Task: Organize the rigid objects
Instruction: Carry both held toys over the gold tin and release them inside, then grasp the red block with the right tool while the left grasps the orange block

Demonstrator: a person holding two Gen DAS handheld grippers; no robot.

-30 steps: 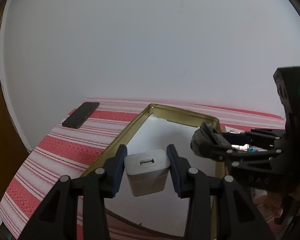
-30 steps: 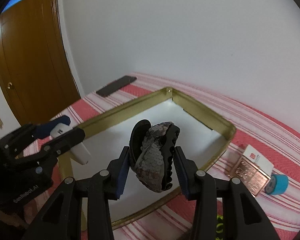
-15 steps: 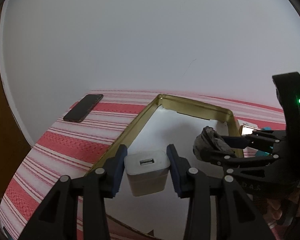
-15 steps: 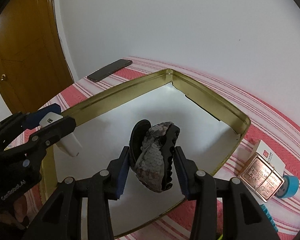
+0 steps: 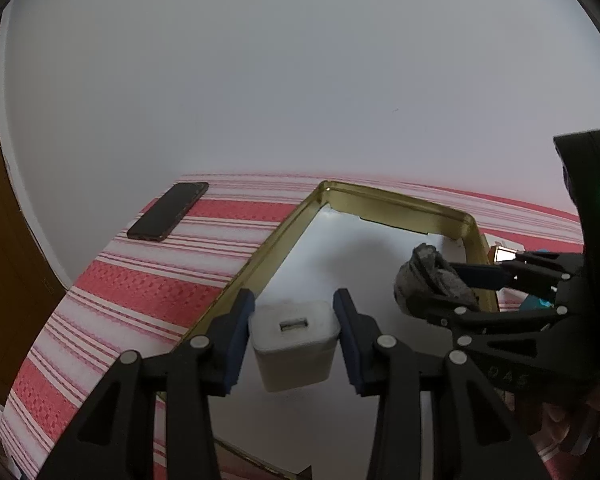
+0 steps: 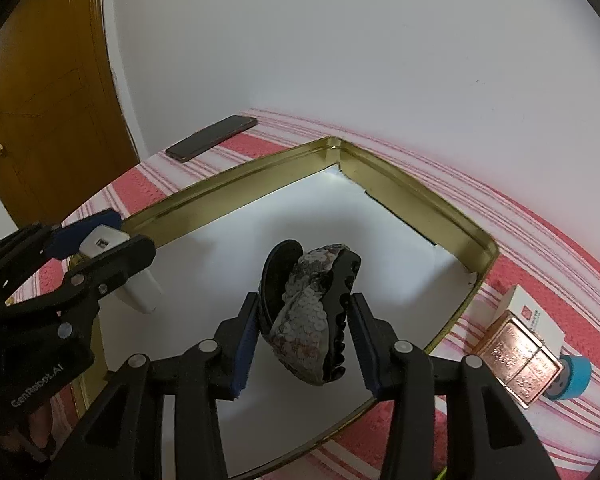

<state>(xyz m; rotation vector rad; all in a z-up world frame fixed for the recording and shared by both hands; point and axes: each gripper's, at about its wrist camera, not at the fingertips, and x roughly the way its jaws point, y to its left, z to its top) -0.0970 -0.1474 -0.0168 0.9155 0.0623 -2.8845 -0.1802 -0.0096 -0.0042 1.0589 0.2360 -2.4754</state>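
My left gripper (image 5: pixel 294 320) is shut on a white USB charger block (image 5: pixel 294 344), held over the near left side of the gold-rimmed tray (image 5: pixel 260 260) with its white floor. My right gripper (image 6: pixel 304 320) holds a dark sequined hair claw clip (image 6: pixel 304 320) above the middle of the tray (image 6: pixel 420 200). Its jaws are opening, and the blue pads still touch both sides of the clip. The right wrist view shows the charger (image 6: pixel 100 242) at the left, over the tray's left rim. In the left wrist view the clip (image 5: pixel 424 276) hangs near the tray's right wall.
A black phone (image 6: pixel 212 138) lies on the red-and-white striped cloth at the far left. Right of the tray sit a copper-coloured box (image 6: pixel 520 356), a white box (image 6: pixel 532 312) and a blue tape roll (image 6: pixel 576 378). A wooden door (image 6: pixel 40 100) stands on the left and a white wall behind.
The right gripper has sunk and moved further over the tray with the clip, and its pads now stand slightly wider. The left gripper has stayed about where it was, still on the charger.
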